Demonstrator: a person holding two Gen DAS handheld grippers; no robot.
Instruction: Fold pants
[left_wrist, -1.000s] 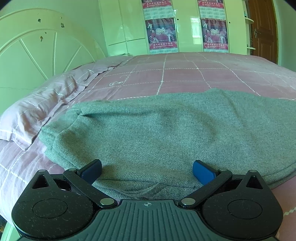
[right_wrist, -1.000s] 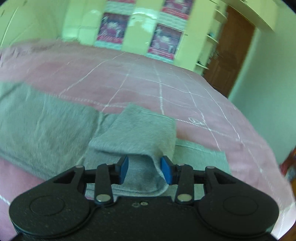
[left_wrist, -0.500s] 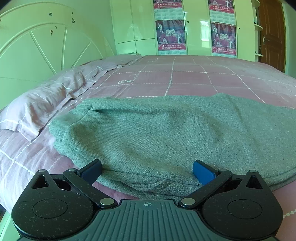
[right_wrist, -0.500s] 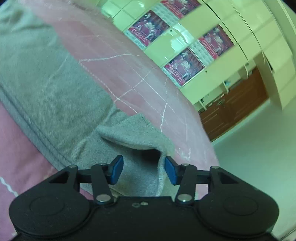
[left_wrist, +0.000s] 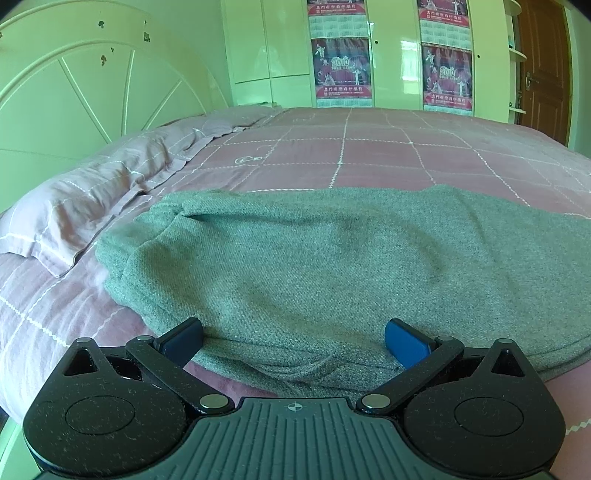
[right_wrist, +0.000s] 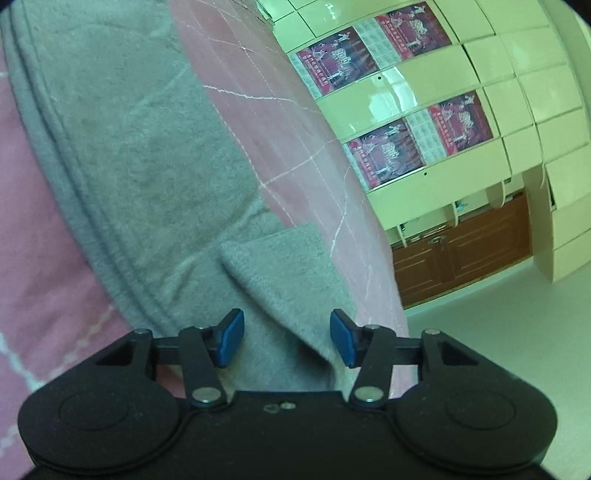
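The pants, grey and soft, lie across the pink checked bedspread, and at the right gripper we see a turned-up flap of the leg end standing between the blue pads; the jaws are closing, yet daylight shows between each pad and the cloth, so we judge nothing is pinched yet. At the left gripper our jaws stand wide, straddling the near hem of the garment at its broader end, with the cloth under and between the fingers but not clamped. To do this step well, we should let the right pads close on the whole thickness of the flap, both layers, before we lift, and keep the left end pinned or gripped so the cloth does not drag along the bedspread when the leg end is carried over. We should bring the fold across low and level so that the side seams line up. Outward from there, a pillow sits at the left by the headboard, and a wardrobe with posters stands beyond the bed. Much is hidden from us: neither view shows the whole garment, the middle stretch between the two grippers is cut off, the waistband cannot be told from the folds, and the right view is tilted and a little blurred.
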